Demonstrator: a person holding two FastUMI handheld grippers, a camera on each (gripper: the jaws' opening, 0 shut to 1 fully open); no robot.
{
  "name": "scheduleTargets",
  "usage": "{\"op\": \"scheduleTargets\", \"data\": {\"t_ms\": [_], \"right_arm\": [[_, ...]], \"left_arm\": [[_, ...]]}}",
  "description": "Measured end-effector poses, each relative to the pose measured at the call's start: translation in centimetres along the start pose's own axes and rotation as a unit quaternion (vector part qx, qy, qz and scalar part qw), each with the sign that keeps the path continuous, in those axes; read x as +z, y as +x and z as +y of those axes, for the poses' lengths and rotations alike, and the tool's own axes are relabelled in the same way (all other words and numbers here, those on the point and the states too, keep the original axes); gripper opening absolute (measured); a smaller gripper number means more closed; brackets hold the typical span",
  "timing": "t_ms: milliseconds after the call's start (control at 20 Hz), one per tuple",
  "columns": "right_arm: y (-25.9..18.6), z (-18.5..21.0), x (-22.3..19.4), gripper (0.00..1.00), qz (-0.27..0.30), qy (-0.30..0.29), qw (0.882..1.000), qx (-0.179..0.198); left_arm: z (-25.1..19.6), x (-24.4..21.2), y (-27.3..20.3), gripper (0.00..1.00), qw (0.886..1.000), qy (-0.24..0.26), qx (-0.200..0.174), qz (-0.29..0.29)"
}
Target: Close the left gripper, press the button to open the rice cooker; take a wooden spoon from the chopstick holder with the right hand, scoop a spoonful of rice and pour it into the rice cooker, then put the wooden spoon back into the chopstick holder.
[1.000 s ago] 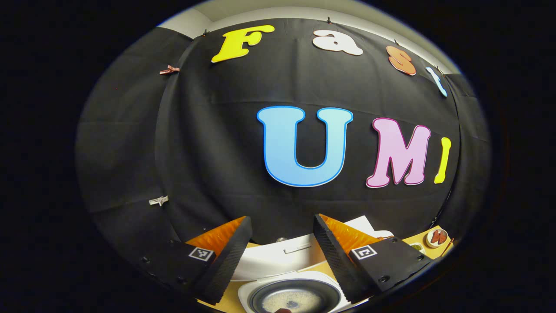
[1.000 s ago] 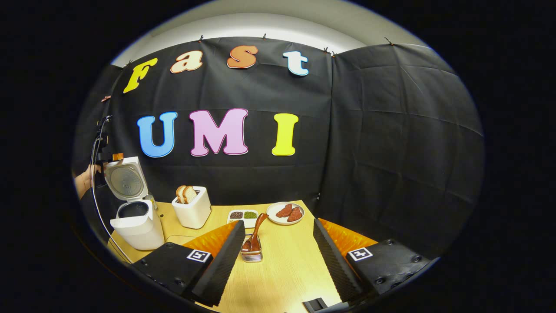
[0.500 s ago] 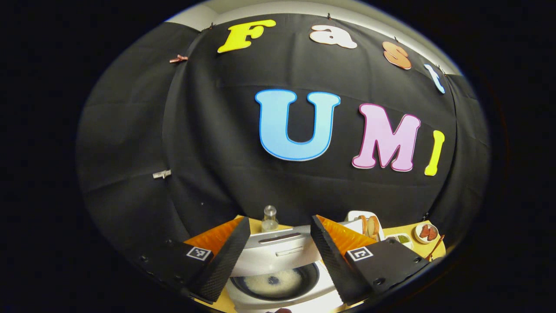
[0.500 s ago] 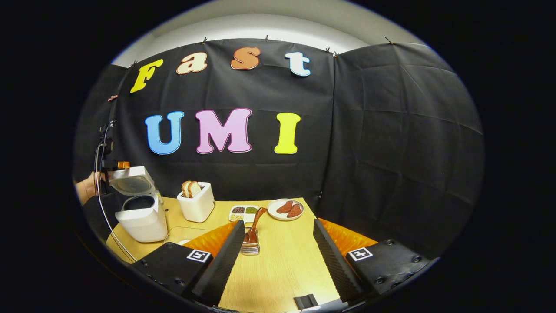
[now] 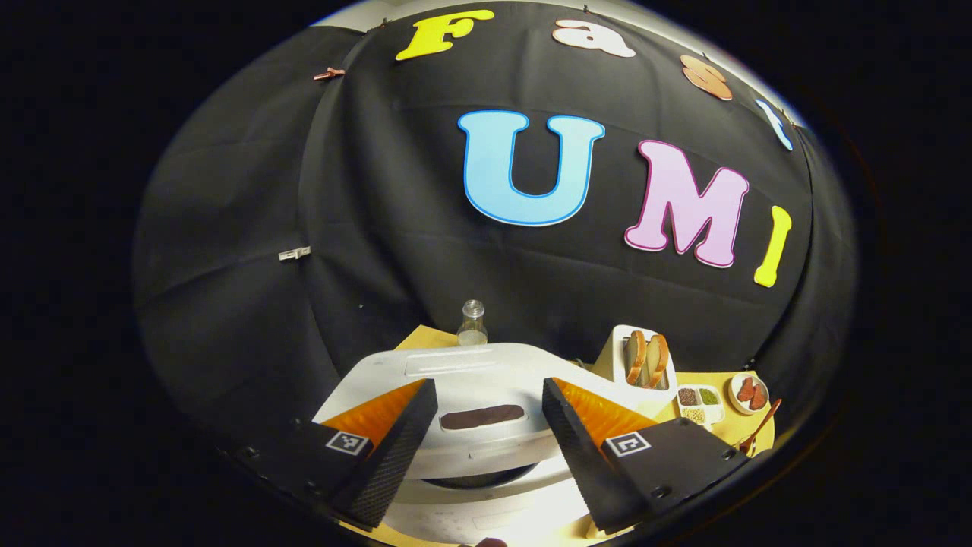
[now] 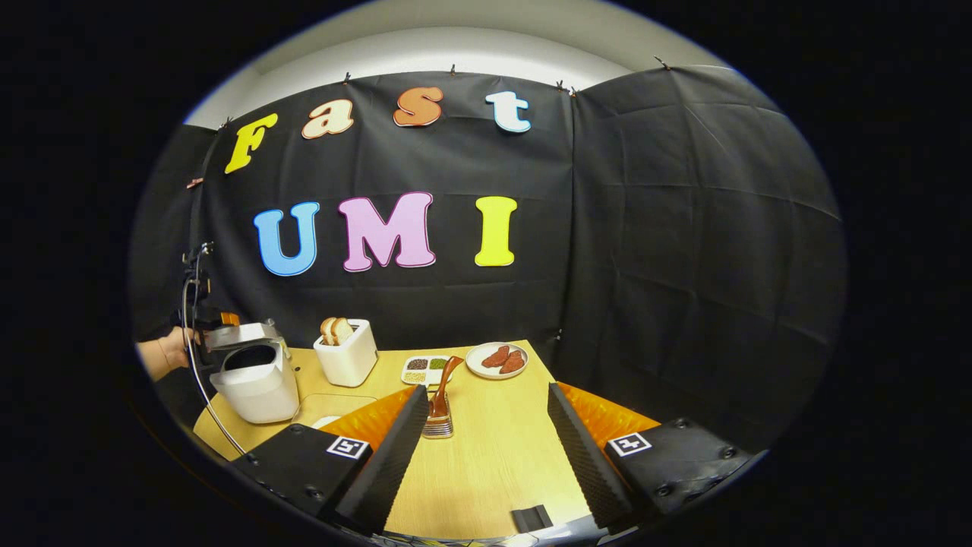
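Jaws of the left gripper (image 5: 486, 448) stand spread wide, holding nothing, with the white lid (image 5: 471, 380) of the rice cooker (image 5: 486, 501) showing in the gap between them; whether a finger touches the lid cannot be told. In the left gripper view the lid lies nearly flat over the cooker body, a dark slit of the pot still showing under its front edge. A glass bottle (image 5: 471, 323) stands behind the cooker at 12 o'clock, and the toaster (image 5: 644, 357) with two bread slices sits at 2 o'clock.

Jaws of the right gripper (image 6: 486, 456) are likewise spread and empty above the wooden table (image 6: 493, 456). Between them, at 11 o'clock, stands the chopstick holder (image 6: 438, 427) with the wooden spoon (image 6: 444, 384) upright in it, its long axis leaning slightly right. The right gripper view takes in the cooker from the side at 9 o'clock, its lid partly lowered, with a hand (image 6: 171, 351) behind it. A divided dish (image 6: 425, 370) and a plate (image 6: 497, 358) lie farther back.
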State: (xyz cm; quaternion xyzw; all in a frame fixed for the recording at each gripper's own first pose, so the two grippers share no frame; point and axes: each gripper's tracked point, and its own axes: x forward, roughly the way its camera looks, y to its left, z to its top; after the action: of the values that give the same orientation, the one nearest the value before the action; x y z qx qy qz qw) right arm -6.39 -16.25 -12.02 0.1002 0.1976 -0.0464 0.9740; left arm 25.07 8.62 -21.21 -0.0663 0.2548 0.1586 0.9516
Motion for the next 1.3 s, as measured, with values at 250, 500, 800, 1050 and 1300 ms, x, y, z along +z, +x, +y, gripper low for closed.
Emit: {"op": "scheduleTargets", "data": {"t_ms": [250, 500, 800, 1050, 1300], "right_arm": [[0.5, 0.8, -0.3, 0.98, 0.006, -0.009, 1.000, 0.015], [1.0, 1.6, -0.6, 0.98, 0.012, -0.021, 0.999, 0.027], [1.2, 2.3, -0.8, 0.98, 0.012, -0.031, 0.999, 0.037], [1.6, 3.1, -1.3, 0.98, 0.016, -0.039, 0.998, 0.044], [1.8, 4.1, -1.5, 0.98, 0.018, -0.044, 0.998, 0.052]], "left_arm": [[-0.3, -3.1, 0.0, 0.98, 1.000, -0.004, 0.011, 0.027], [-0.4, -6.3, -0.4, 0.98, 0.999, 0.006, 0.009, 0.049], [-0.1, -8.4, -0.6, 0.98, 0.998, 0.013, 0.011, 0.052], [-0.1, -9.9, -1.2, 1.00, 0.998, 0.041, 0.014, 0.056], [0.0, -10.4, -0.9, 1.00, 0.998, 0.030, 0.014, 0.061]]}}
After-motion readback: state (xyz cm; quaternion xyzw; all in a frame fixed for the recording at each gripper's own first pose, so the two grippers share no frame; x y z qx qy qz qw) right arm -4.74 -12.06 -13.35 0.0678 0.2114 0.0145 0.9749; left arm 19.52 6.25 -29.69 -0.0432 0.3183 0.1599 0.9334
